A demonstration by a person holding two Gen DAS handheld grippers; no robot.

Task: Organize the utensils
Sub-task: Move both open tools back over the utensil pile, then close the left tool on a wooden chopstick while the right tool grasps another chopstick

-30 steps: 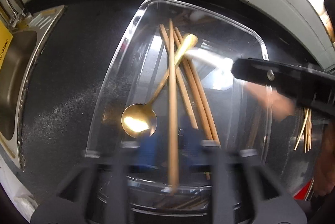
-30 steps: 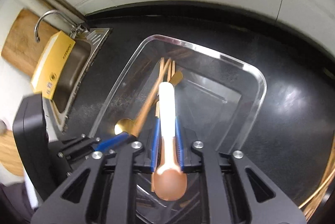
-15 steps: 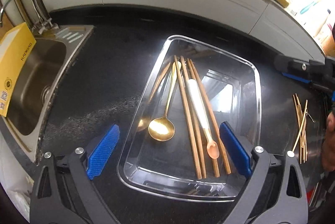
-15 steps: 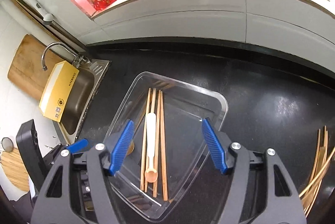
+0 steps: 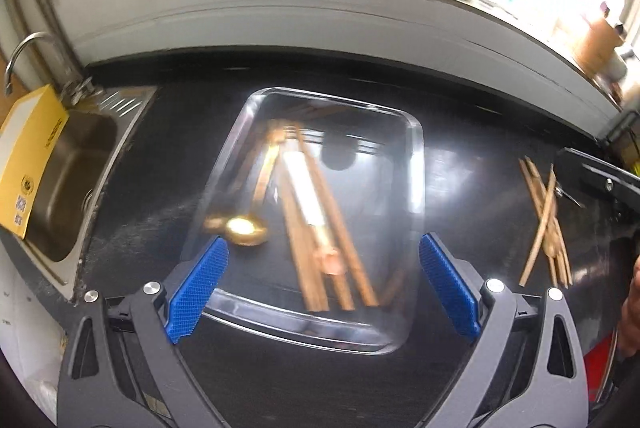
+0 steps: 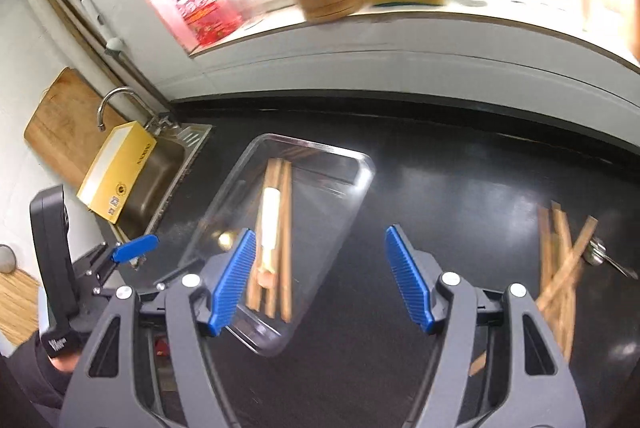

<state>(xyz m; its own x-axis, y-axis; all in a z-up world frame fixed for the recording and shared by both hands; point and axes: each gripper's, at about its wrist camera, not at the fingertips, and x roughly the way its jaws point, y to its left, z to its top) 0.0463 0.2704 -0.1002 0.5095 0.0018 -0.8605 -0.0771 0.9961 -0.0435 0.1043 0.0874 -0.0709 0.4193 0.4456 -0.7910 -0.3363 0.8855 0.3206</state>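
I see 1 black counter (image 6: 460, 188) w/ 1 clear tray (image 5: 416, 164) on it. My left gripper (image 5: 324, 288) and right gripper (image 6: 320, 276) both hang wide apart, empty. In the tray: several wooden chopsticks (image 6: 286, 220) (blurred, can't count), 1 white-handled spoon (image 6: 269, 220), 1 gold spoon (image 5: 244, 228). Loose chopsticks (image 6: 560, 260) lie well right of the tray.

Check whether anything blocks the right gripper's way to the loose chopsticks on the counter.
Nothing visible does. The right gripper hangs open above bare black counter, and the chopsticks lie in the open to its right, with only a small metal spoon beside them.
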